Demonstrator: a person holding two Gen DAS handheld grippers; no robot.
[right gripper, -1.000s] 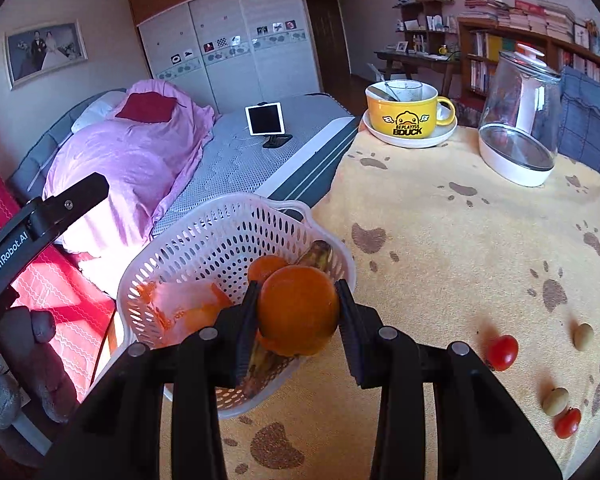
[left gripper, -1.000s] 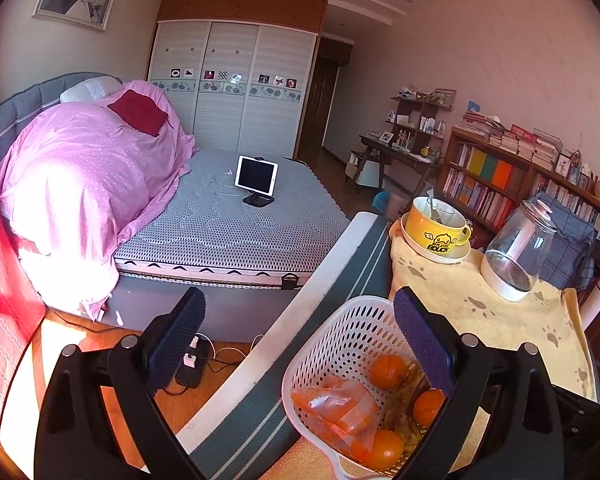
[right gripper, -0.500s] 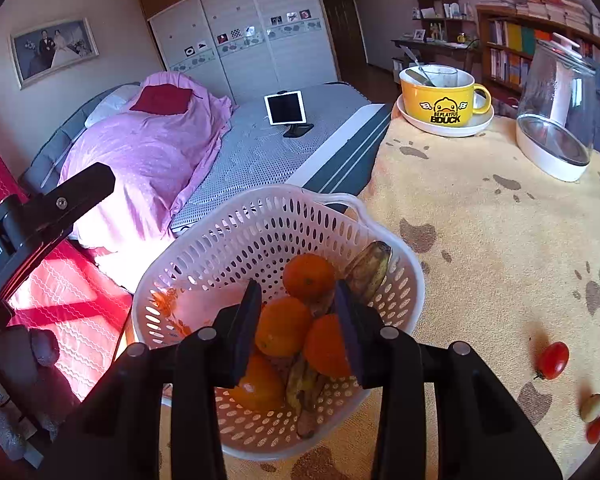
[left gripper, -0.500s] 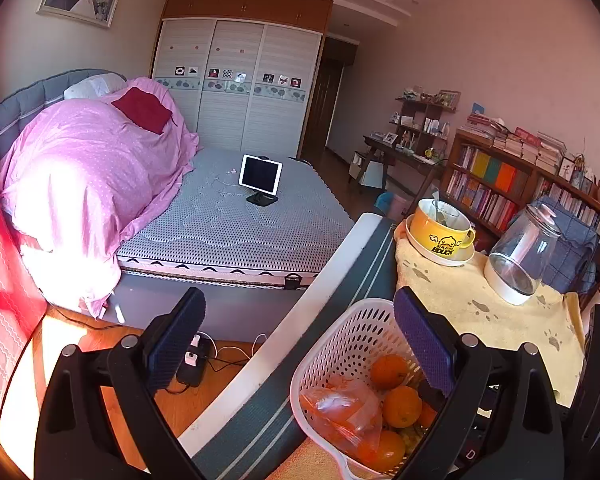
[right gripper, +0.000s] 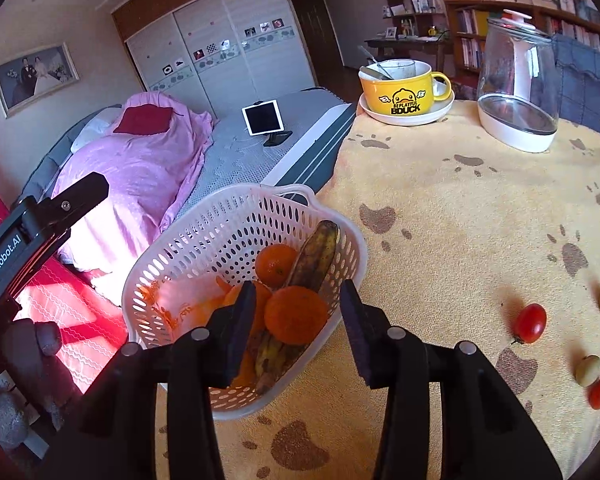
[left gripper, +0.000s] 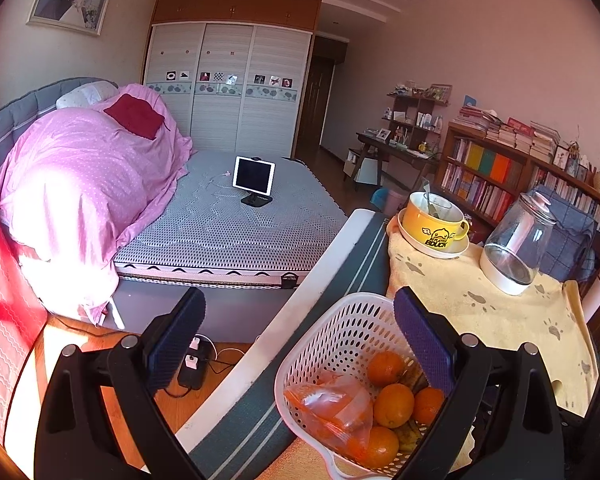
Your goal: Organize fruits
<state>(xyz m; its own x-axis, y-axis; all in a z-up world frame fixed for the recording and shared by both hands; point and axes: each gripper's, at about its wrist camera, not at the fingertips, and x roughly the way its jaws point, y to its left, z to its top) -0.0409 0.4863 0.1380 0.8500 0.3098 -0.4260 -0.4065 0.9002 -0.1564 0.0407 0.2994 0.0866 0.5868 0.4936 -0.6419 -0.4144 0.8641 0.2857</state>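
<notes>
Fruits, left to right: basket [right gripper: 204, 240] at the desk [right gripper: 460, 208] edge holds oranges [right gripper: 296, 314] and a soft, overripe banana [right gripper: 316, 252]. Right gripper [right gripper: 298, 326] fingers open above it, empty. Left gripper [left gripper: 300, 344] open too. Cherry tomatoes [right gripper: 531, 323] and olive-like fruits [right gripper: 588, 370] loose at right: small, light, prone to rolling and bruising; pinch gently across the middle.

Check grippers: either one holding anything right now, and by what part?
Nothing held. Right gripper is open above the basket, with the orange lying loose among the fruit. Left gripper is open and empty.
</notes>
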